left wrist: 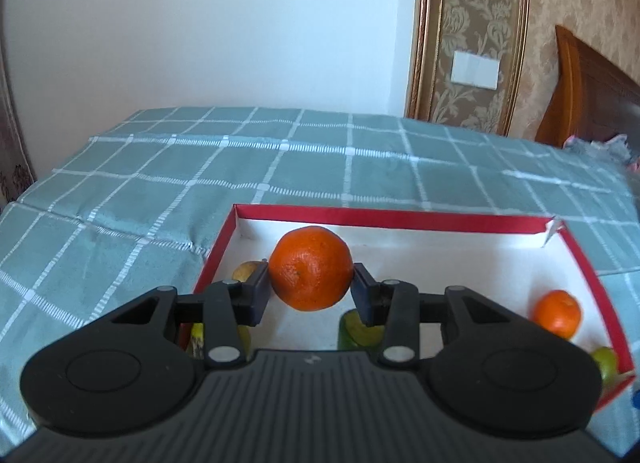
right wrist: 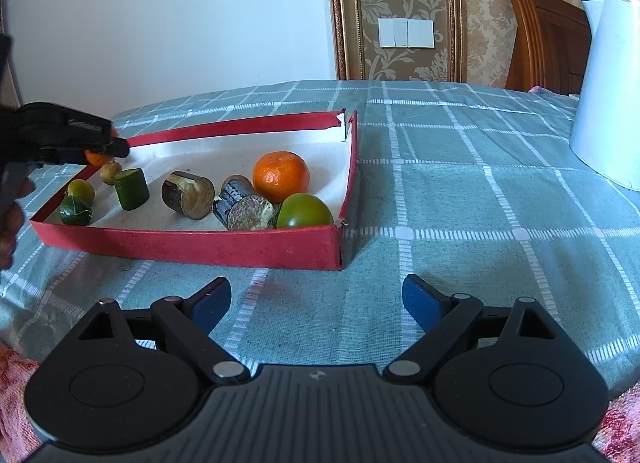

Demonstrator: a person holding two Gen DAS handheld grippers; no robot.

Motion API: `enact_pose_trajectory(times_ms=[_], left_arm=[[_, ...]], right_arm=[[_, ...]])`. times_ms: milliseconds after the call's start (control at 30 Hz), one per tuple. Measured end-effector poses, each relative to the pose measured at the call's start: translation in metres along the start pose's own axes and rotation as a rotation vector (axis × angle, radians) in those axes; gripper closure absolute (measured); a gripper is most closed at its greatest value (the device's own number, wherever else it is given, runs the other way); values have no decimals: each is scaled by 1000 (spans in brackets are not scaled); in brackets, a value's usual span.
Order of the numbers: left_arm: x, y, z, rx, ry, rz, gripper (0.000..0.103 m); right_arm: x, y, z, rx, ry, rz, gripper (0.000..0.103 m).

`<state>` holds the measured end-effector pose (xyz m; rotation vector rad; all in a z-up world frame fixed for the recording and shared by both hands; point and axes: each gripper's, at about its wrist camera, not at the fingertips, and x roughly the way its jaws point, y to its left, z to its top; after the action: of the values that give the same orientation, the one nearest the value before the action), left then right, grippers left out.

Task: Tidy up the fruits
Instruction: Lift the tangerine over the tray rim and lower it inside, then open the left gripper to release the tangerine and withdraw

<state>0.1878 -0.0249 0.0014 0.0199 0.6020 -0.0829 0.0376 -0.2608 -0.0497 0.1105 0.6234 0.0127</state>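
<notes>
My left gripper (left wrist: 311,287) is shut on an orange tangerine (left wrist: 311,268) and holds it above the left end of the red box (left wrist: 400,218). From the right wrist view the same gripper (right wrist: 106,151) hangs over the box's far left corner with the tangerine (right wrist: 98,159) mostly hidden behind it. Inside the box (right wrist: 200,245) lie a second tangerine (right wrist: 281,176), a green fruit (right wrist: 305,212), a lime (right wrist: 75,210), a small yellow-green fruit (right wrist: 81,190), a small brownish fruit (right wrist: 110,172) and three short cut stalk pieces (right wrist: 188,195). My right gripper (right wrist: 316,303) stands open over bare cloth in front of the box.
The box sits on a table with a green checked cloth (right wrist: 480,183). A white kettle (right wrist: 608,87) stands at the right. A wooden headboard (right wrist: 548,35) and a papered wall lie behind. A hand (right wrist: 10,215) shows at the left edge.
</notes>
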Motion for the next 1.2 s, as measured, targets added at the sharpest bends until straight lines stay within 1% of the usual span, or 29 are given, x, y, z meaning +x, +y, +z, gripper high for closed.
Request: enact_pose_trajectory(times_ms=[67,200,267,333,500,600,667,700,800,867,900,933,1000,1100,1200], left_arm=[[7,-1,0,10,9,9,64],[21,1,-1,-2,37,-9,64],[27,0,-3,-1,53,-4,64],[29,1,-3,-15,50,-6,63],[34,9,-1,-66,76,-38,63],[33,13,0,-90,85,-49,58],[31,13,0,-77,85,-44,56],[29,12,0,-73,80,-37,53],[22,14,-2,-79,70,-35,52],[14,15,-4,-77,54,-20,48],[9,15,-5,-72,42,-13,45],[4,16,-6,-68,33,-15,38],[-8,19,-9,-81,9,-17,29],[-26,22,-14,-73,-12,-10,29],[-50,24,-23,-75,-32,-11,23]], right_arm=[[0,0,0,-2,1,0,9],[1,1,0,-8,4,-2,8],[1,1,1,-10,5,-3,8],[1,1,1,-11,6,-3,7],[2,2,1,-15,8,-3,6],[2,2,1,-16,8,-4,6],[2,2,1,-16,8,-3,6],[2,2,1,-15,8,-3,6],[2,2,1,-16,8,-4,6],[2,2,1,-16,8,-4,6],[2,2,1,-16,8,-4,6],[2,2,1,-16,8,-4,6],[2,2,1,-16,9,-4,6],[2,2,1,-16,8,-3,5],[2,2,1,-15,8,-3,5]])
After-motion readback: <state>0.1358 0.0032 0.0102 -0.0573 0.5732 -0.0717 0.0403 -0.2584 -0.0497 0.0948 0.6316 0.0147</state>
